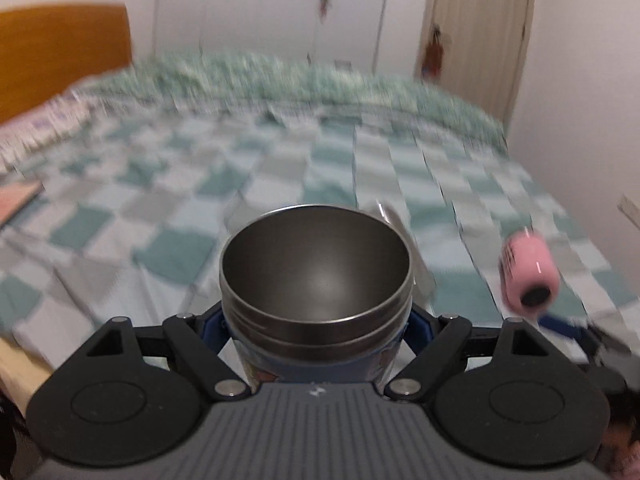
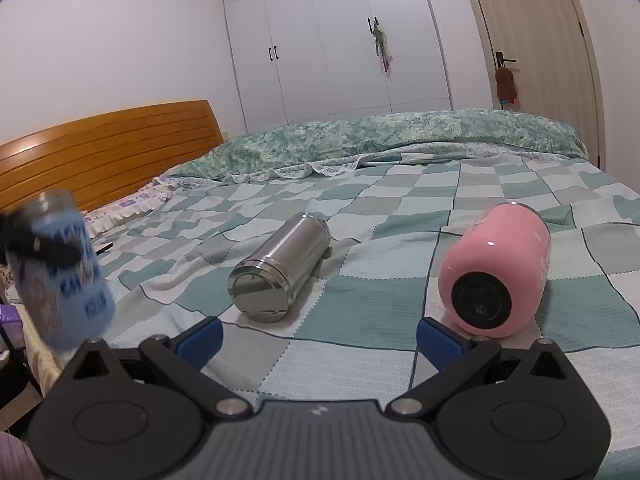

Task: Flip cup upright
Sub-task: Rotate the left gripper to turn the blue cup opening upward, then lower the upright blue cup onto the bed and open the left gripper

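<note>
Above the checkered bed (image 2: pixel 360 320), left claw (image 1: pixel 316 320) clamps the blue cup (image 1: pixel 316 280), mouth up; right claw (image 2: pixel 320 336) gapes wide, nothing between its fingers.

Bedroom with a checked bed

A bed (image 2: pixel 360 208) in teal-and-grey checks fills the middle; wooden headboard (image 2: pixel 108 148) at 9 o'clock, white wardrobe (image 2: pixel 332 40) at 12, beige door (image 2: pixel 532 48) at 2, plain white walls (image 2: pixel 112 40), green floral quilt (image 2: pixel 400 136) along the far edge
</note>
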Demonstrator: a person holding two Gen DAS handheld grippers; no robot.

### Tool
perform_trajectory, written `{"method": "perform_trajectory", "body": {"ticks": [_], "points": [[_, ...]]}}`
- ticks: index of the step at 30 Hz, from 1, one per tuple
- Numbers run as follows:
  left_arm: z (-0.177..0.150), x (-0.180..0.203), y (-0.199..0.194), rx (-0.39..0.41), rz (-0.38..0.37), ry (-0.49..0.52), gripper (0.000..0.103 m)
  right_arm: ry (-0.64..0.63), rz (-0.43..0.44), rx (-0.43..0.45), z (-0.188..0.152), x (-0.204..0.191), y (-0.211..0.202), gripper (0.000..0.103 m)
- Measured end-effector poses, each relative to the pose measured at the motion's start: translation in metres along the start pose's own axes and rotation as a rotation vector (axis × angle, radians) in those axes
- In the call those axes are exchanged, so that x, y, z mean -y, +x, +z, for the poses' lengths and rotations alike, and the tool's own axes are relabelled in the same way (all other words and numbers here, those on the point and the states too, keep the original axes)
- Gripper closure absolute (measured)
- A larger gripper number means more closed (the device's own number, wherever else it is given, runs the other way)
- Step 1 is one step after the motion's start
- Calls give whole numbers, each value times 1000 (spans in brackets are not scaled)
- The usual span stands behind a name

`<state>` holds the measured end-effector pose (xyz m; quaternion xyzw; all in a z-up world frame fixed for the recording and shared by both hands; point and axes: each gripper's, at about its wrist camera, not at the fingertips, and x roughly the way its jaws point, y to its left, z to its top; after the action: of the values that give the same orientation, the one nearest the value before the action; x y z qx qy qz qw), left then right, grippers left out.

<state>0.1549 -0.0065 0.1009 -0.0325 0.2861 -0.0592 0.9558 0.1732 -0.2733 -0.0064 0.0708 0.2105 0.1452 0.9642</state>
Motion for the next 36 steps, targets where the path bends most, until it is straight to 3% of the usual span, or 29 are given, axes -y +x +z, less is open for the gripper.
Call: {"method": "perform_trajectory", "body": {"ticks": [5,8,16,21,29,32,36], "points": [[-1,-2,11,193,109,3,18,-1,5,23,0,0,-4,0],[-11,-2,29,253,176,15,18,-3,3,32,0,0,-5,0],[-33,-14,67,304,219,-14,18,-10,-6,36,-1,-2,-5,0],[-44,-24,93,221,233,-25,18,-20,-11,33,-2,-4,-4,0],[-42,-29,95,219,206,-3,17,-40,-17,47,-3,-8,-6,0],[-42,-27,79,270,188,-3,0,-54,-21,72,-4,-9,-11,0],[-44,-20,34,388,172,-3,0,-83,-39,123,-4,-8,-25,0]]}}
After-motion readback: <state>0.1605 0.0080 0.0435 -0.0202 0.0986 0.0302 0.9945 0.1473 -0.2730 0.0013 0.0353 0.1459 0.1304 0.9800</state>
